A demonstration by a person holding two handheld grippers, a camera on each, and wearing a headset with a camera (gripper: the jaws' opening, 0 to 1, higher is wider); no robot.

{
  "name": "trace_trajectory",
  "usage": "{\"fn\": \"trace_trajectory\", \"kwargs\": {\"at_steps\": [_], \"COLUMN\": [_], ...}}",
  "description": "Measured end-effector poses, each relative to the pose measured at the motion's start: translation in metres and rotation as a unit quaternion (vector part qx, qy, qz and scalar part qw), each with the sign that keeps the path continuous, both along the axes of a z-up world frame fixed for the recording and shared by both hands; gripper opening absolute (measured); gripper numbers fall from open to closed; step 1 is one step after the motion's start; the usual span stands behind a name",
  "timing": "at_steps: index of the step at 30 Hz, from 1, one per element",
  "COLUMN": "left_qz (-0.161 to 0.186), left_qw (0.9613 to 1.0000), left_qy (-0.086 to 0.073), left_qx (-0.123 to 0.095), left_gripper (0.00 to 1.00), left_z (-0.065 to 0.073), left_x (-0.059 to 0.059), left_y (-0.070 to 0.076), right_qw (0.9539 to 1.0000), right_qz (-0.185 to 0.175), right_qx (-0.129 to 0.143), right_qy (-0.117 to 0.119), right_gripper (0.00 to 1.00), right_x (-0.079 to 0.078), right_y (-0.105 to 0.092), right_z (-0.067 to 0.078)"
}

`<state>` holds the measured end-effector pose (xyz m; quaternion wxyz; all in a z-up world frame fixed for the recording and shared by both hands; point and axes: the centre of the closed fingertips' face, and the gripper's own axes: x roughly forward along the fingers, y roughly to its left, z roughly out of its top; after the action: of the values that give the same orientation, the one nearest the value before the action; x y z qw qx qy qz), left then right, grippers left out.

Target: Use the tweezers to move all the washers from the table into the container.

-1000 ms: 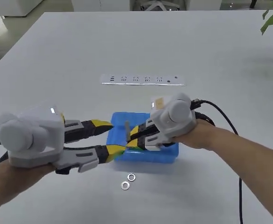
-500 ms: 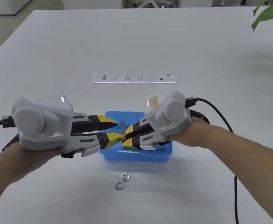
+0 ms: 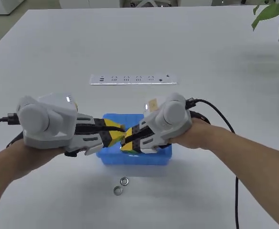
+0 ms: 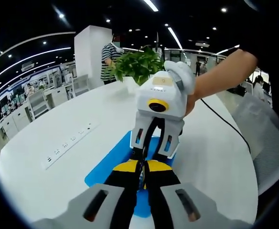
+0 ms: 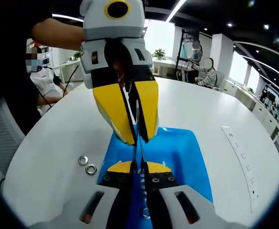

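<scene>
In the head view, the left gripper and the right gripper meet tip to tip above the blue container. Their bodies cover most of its inside, and what they hold is lost where the yellow tips crowd together. Two washers lie on the white table just beside the container's near wall, almost touching each other. A power strip lies well beyond the far wall, and bare table runs out from the container on every side. A cable trails off by the right forearm.

In the left gripper view, the left jaws are pressed close on a thin strip, too slim to make out there. The right gripper faces them over the container, whose near end is cut off by the jaws.

In the right gripper view, the tweezers rise from the right jaws, which pinch them, up into the left gripper's narrow yellow V, which is closed on their legs. Both washers sit outside the container's left wall. A small ring shows low between the right jaws (washer or not, I cannot tell).
</scene>
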<state>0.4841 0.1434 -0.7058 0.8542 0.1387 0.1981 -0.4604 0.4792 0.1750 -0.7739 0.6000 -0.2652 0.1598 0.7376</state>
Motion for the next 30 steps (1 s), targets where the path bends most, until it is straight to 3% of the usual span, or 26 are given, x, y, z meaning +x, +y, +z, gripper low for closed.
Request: {"fn": "trace_trajectory", "kwargs": {"at_steps": [13,30], "left_qz": [-0.007,-0.01], "left_qw": [0.9999,0.9999], "left_qy": [-0.009,-0.011], "left_qx": [0.007,0.002], "left_gripper": [0.07,0.07], "left_z": [0.0,0.008], "left_x": [0.0,-0.002], "left_y": [-0.001,-0.005], "right_qw": [0.9999,0.9993], "right_qz": [-0.007,-0.036], "right_qx": [-0.007,-0.006], "right_qy": [-0.007,-0.002], "right_gripper": [0.12,0.21], "right_x": [0.002,0.005], "right_y": [-0.002,-0.013], "right_z": [0.0,0.014]}}
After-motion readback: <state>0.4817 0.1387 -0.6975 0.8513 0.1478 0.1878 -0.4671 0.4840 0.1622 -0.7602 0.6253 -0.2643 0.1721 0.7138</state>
